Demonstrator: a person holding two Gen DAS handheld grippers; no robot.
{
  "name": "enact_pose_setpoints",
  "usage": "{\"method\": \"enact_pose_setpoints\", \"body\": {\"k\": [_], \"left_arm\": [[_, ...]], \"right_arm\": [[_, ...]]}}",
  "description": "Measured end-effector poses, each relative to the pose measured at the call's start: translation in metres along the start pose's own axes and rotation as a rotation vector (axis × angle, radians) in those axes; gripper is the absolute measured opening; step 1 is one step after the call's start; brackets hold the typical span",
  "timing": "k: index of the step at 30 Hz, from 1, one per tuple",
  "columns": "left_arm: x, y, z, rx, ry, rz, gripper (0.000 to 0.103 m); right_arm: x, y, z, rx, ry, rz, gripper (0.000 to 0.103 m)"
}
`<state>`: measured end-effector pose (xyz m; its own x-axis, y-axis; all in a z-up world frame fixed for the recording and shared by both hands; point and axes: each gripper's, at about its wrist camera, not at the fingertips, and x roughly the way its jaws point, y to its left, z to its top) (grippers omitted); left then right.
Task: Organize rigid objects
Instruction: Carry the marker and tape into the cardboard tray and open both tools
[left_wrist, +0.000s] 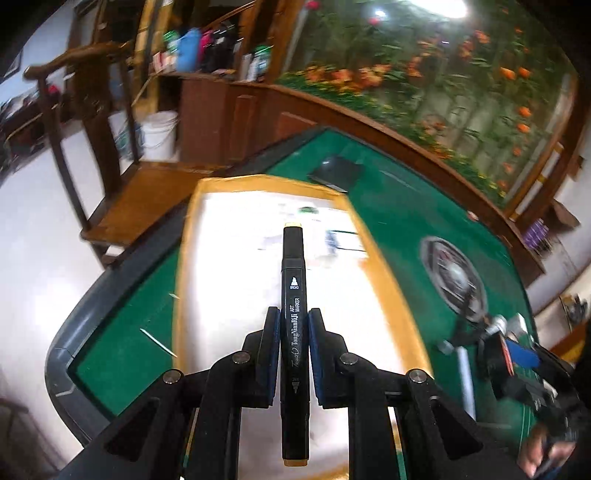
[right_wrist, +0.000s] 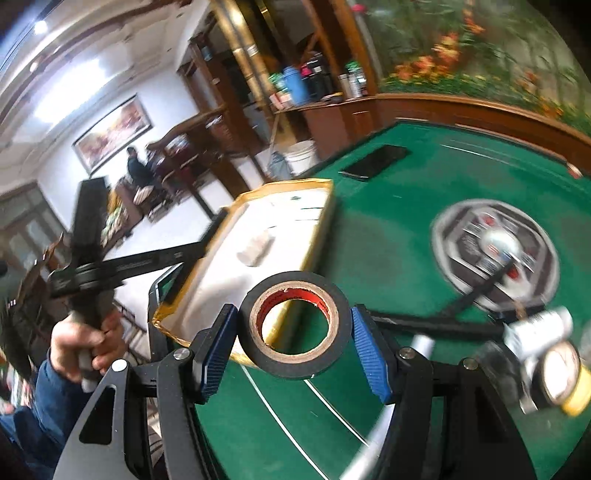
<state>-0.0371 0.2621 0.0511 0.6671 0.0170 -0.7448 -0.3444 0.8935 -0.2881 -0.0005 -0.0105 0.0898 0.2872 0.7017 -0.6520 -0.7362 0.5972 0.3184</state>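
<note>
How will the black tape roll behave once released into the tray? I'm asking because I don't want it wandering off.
The tape roll is a rigid ring clamped at its sides by the right gripper, so it probably won't deform. Being round, it could roll if it lands on edge; laid flat in the tray it should stay. It looks light.

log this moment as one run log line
left gripper: shut on marker | right gripper: shut on tape roll | both above tray
</note>
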Motion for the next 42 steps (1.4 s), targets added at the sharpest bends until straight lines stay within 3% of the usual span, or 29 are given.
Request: {"method": "enact_pose_setpoints", "body": {"k": [7, 14, 21, 28, 31, 35, 42], "left_arm": [[0.032, 0.028, 0.027, -0.067, 0.058, 0.078, 0.015], [0.061, 0.040, 0.044, -0.096, 0.137, 0.097, 0.015], [0.077, 0.041, 0.053, -0.127, 0.163, 0.079, 0.015], [0.081, 0.042, 0.057, -0.139, 0.154, 0.032, 0.015], [0.079, 0.042, 0.057, -0.143, 0.149, 0.007, 0.021], [0.072, 0.038, 0.054, -0.136, 0.143, -0.012, 0.032], [0.046, 0.028, 0.046, -0.113, 0.098, -0.034, 0.034]], "right_arm": [[0.069, 0.038, 0.040, -0.065, 0.115, 0.004, 0.062], [0.138, 0.047, 0.053, -0.101, 0.241, -0.097, 0.062], [0.172, 0.047, 0.057, -0.128, 0.298, -0.183, 0.062], [0.187, 0.046, 0.064, -0.101, 0.291, -0.184, 0.062], [0.192, 0.049, 0.066, -0.109, 0.298, -0.182, 0.062], [0.189, 0.047, 0.065, -0.099, 0.298, -0.169, 0.064], [0.163, 0.040, 0.069, -0.052, 0.234, -0.112, 0.068]]}}
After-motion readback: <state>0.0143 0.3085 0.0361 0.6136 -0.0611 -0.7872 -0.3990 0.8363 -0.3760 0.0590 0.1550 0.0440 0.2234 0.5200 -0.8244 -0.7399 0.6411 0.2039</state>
